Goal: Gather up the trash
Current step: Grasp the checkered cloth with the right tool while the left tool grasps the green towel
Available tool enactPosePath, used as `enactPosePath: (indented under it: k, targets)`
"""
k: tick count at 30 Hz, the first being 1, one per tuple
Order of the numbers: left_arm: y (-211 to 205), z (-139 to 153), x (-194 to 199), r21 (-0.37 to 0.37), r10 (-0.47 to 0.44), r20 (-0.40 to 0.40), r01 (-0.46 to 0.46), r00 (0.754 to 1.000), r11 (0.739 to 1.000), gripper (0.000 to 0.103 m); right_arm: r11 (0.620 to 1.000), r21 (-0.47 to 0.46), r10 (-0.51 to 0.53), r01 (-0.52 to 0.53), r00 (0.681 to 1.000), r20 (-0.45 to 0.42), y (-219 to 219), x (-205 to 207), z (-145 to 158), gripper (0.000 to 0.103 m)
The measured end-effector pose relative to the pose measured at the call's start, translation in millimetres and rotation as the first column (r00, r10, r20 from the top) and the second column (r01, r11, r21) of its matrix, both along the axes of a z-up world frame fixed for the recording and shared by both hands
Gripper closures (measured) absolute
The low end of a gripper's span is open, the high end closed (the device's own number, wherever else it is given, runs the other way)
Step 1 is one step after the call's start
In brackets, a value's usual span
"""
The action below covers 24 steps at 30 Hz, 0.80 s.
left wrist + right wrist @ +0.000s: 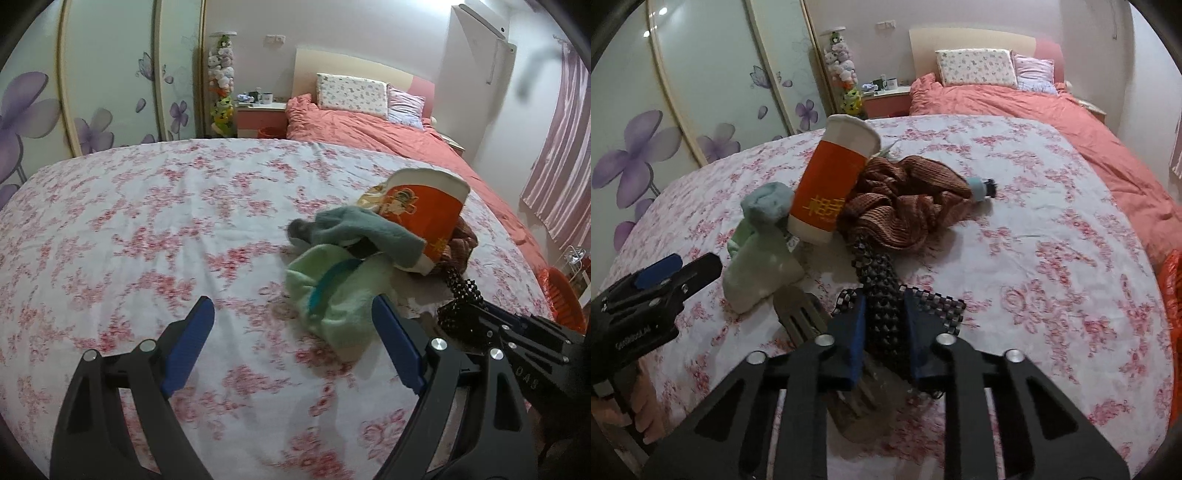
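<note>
A pile lies on the floral sheet (147, 229): an orange and white paper cup (424, 210) tipped over, a grey-green sock (354, 229), a pale green cloth (332, 295), a brown knit cloth (905, 206) and a black checkered strip (882, 295). My right gripper (882, 325) is shut on the black checkered strip, near the pile's front; it also shows in the left wrist view (458, 317). My left gripper (291, 339) is open and empty, just in front of the pale green cloth; it also shows in the right wrist view (676, 269). The cup also shows in the right wrist view (831, 181).
A red-covered bed (369, 125) with pillows stands behind. A nightstand (260, 114) with mugs and a tower of plush toys (221, 81) stand by the flowered wardrobe doors (92, 92). An orange basket (561, 299) sits at the right, by striped curtains (561, 166).
</note>
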<state>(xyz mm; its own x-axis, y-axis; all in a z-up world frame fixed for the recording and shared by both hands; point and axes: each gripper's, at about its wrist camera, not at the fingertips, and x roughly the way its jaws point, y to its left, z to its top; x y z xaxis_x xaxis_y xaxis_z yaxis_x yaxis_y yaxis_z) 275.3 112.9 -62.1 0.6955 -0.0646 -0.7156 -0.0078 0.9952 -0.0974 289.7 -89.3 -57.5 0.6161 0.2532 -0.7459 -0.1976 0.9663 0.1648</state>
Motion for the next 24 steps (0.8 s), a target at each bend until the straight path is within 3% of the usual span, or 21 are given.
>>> enactPosePath:
  k: [5,9,16,19,22,24]
  targets:
    - [-12.7,-6.8,8.3,0.009,-0.015,-0.026,0.015,1.0,1.0,0.018,0.996,-0.031,-0.088,0.09,0.995,0.04,-24.1,-10.0,4.8,0.091]
    - [-19.1,-13.4,15.0,0.007,-0.019,-0.055,0.02,0.998,1.0,0.021,0.968,-0.06,-0.238,0.243,0.968,0.075,-60.1,-10.0,8.4,0.091]
    - [-27.9,-22.3,26.8,0.022,-0.015,-0.085,0.017,0.996,1.0,0.027,0.94,-0.066,-0.332,0.335,0.942,0.052,-90.9,-7.1,-1.3,0.091]
    - [-29.5,-26.0,30.8,0.018,-0.012,-0.102,0.014,0.995,1.0,0.035,0.941,-0.058,-0.333,0.335,0.942,0.043,-93.0,-7.5,-4.5,0.091]
    - [-31.5,-24.0,30.8,0.011,-0.026,-0.097,0.027,0.995,1.0,0.052,0.941,-0.054,-0.331,0.333,0.943,0.045,-93.8,-9.5,-4.8,0.091]
    - [-32.5,-21.4,28.9,0.016,-0.033,-0.083,0.034,0.996,0.999,0.072,0.942,-0.053,-0.331,0.333,0.943,0.045,-97.6,-11.8,-3.9,0.091]
